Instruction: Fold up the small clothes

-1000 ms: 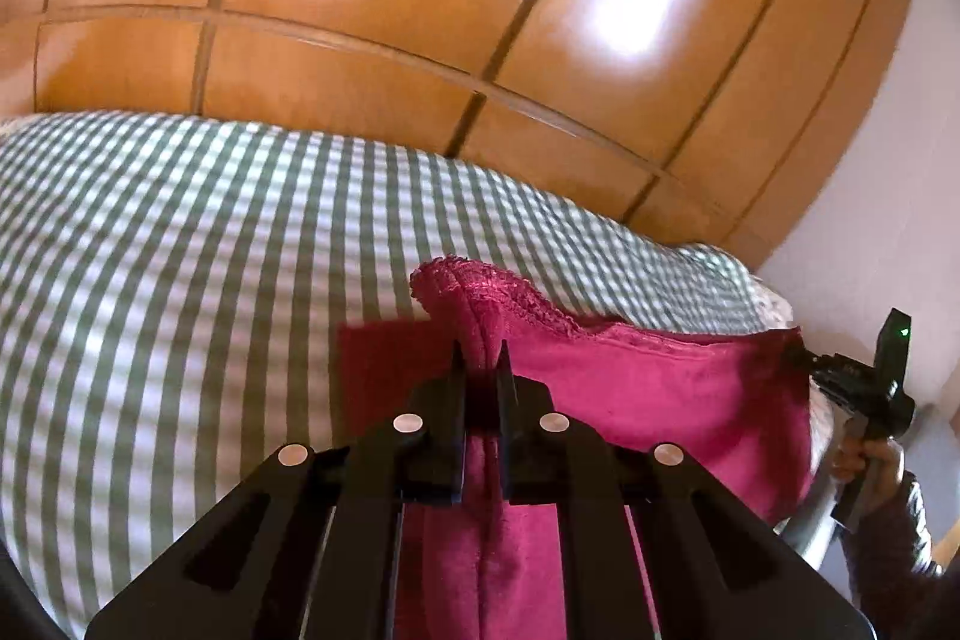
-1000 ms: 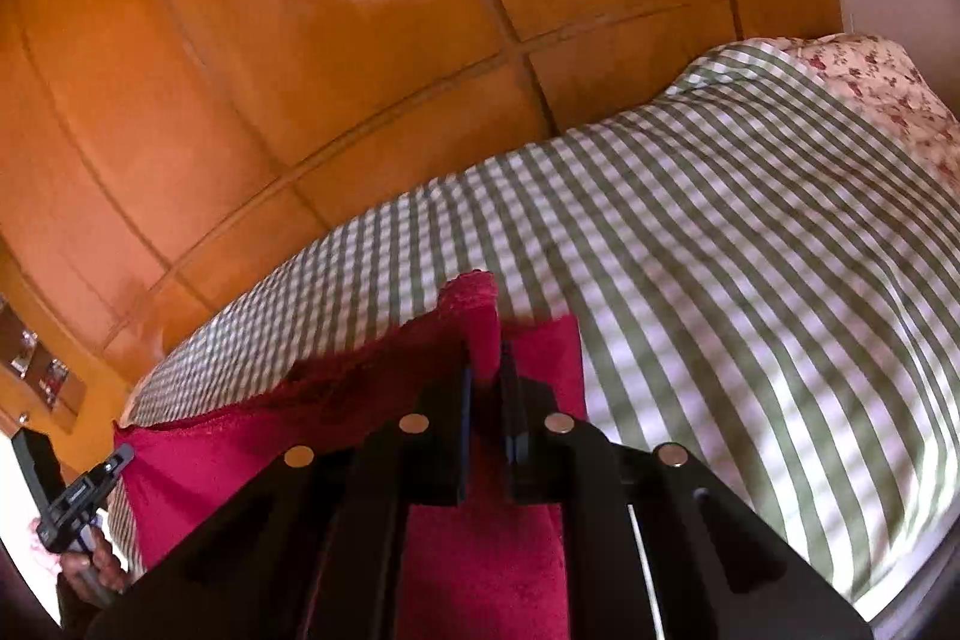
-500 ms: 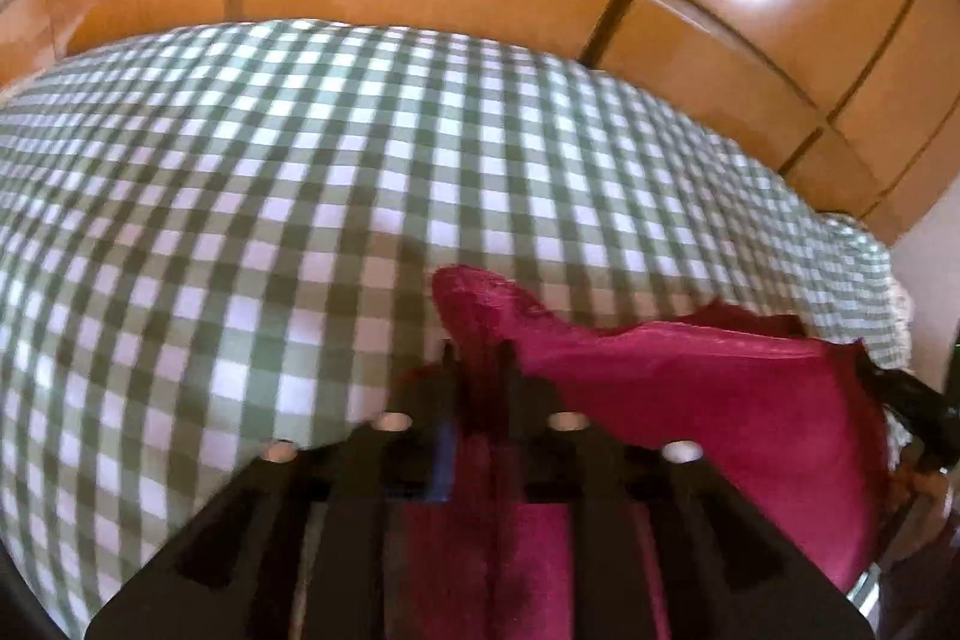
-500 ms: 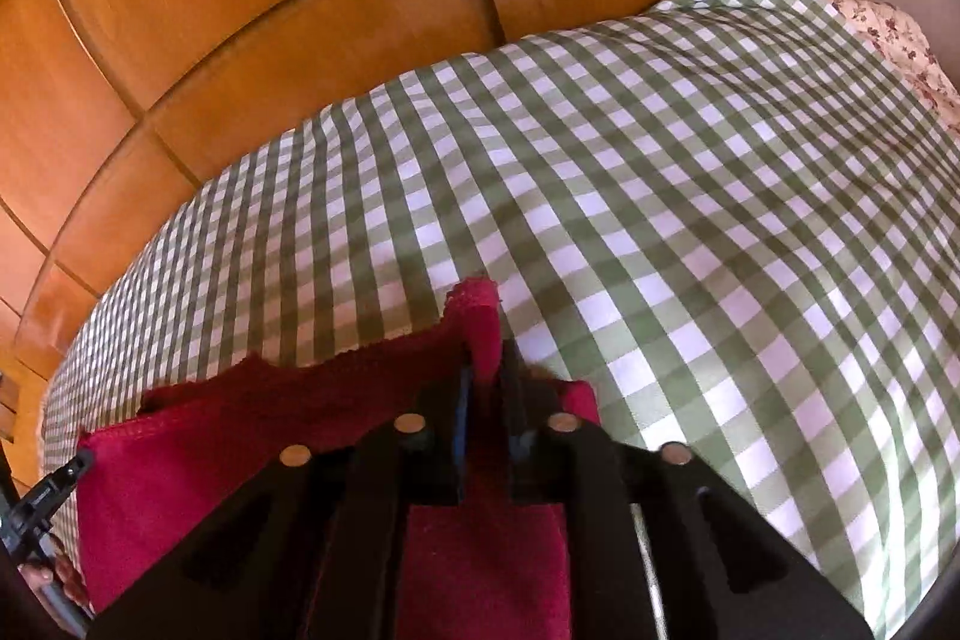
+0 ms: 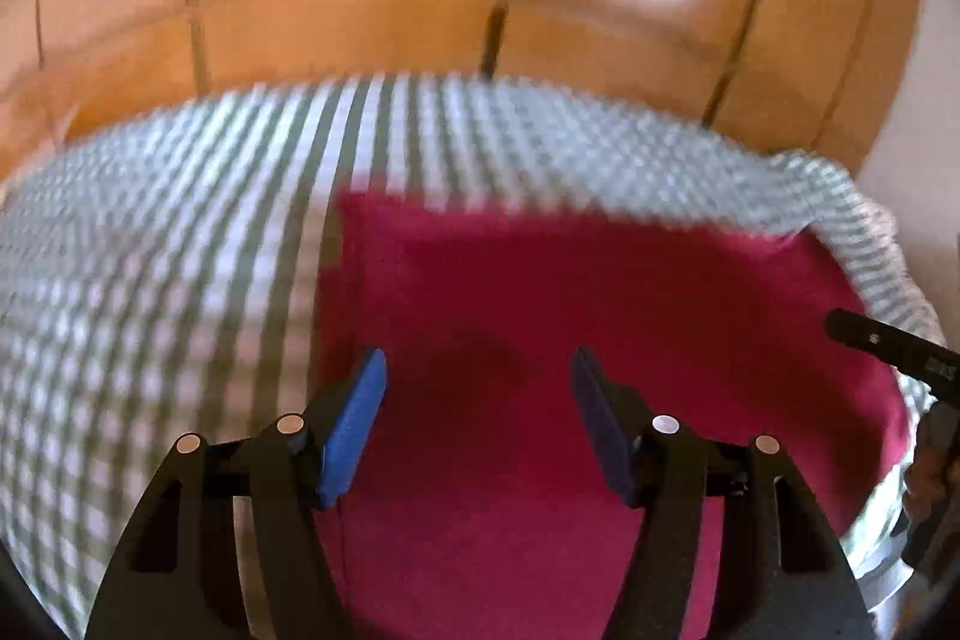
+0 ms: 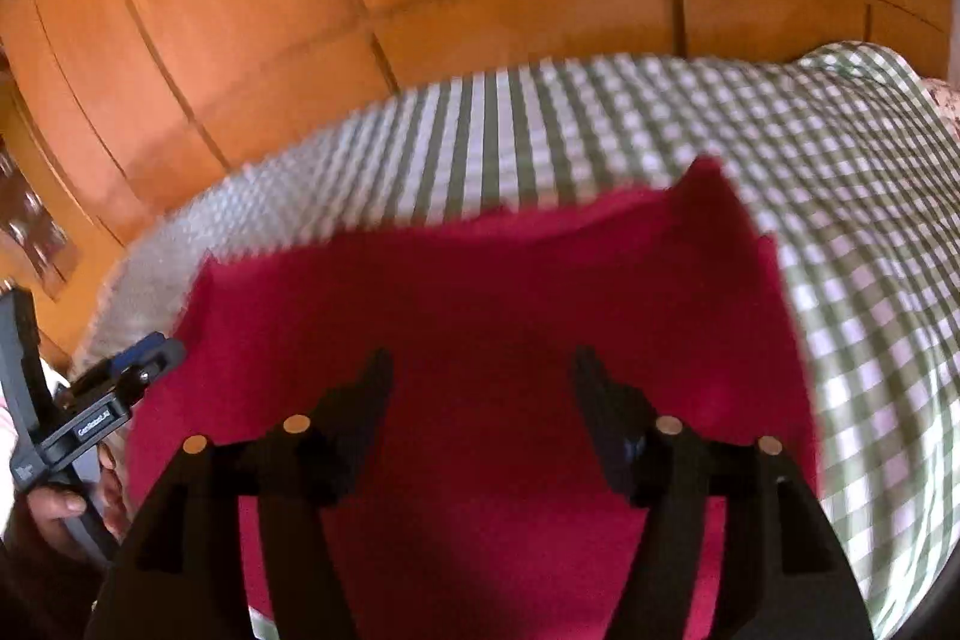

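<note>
Your left gripper (image 5: 477,370) gapes wide, blue pads (image 5: 354,418) bare, nothing held; your right gripper (image 6: 483,370) is spread just as wide over the crimson garment (image 5: 576,340). That soft cloth lies flat on the bed's green-and-white checked sheet (image 5: 150,280), one corner peaked up in the right view. Glossy orange wood panels (image 6: 420,10) rise behind. Small white lettering on the left gripper's body is too blurred to read.

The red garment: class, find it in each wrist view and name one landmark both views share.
Left wrist view: red garment fills centre and lower right, on the checked sheet.
Right wrist view: red garment fills centre and lower left.
Shared landmark: the wooden panelling behind.
</note>
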Action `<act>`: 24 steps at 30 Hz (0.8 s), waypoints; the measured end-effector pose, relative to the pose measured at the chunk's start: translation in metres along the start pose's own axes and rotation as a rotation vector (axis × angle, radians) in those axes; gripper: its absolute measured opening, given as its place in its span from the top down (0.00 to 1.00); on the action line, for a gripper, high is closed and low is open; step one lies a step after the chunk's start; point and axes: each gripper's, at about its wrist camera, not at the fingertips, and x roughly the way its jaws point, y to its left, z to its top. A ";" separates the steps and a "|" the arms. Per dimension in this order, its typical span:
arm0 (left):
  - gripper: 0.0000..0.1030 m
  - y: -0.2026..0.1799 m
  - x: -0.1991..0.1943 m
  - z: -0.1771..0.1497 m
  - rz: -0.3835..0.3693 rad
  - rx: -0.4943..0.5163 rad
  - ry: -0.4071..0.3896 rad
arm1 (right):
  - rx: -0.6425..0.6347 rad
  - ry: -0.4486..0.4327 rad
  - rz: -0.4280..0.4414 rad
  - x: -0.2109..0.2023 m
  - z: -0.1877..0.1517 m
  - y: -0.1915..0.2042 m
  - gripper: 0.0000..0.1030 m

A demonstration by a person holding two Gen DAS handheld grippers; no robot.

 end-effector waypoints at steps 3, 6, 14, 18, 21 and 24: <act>0.40 0.012 0.012 -0.007 -0.011 -0.054 0.007 | 0.030 -0.010 -0.016 0.018 -0.001 -0.010 0.41; 0.40 0.009 0.000 -0.009 0.028 -0.047 -0.004 | 0.017 -0.017 -0.036 0.017 0.000 -0.005 0.40; 0.40 -0.005 -0.074 -0.043 -0.100 -0.011 -0.104 | -0.052 -0.037 0.067 -0.053 -0.041 0.005 0.38; 0.40 -0.019 -0.065 -0.077 -0.113 0.057 -0.013 | -0.061 -0.001 0.042 -0.071 -0.079 -0.003 0.35; 0.40 -0.021 -0.057 -0.098 -0.080 0.102 0.015 | -0.014 0.043 -0.015 -0.061 -0.106 -0.024 0.36; 0.40 -0.028 -0.060 -0.102 -0.037 0.134 0.007 | -0.027 0.008 -0.011 -0.061 -0.111 -0.027 0.37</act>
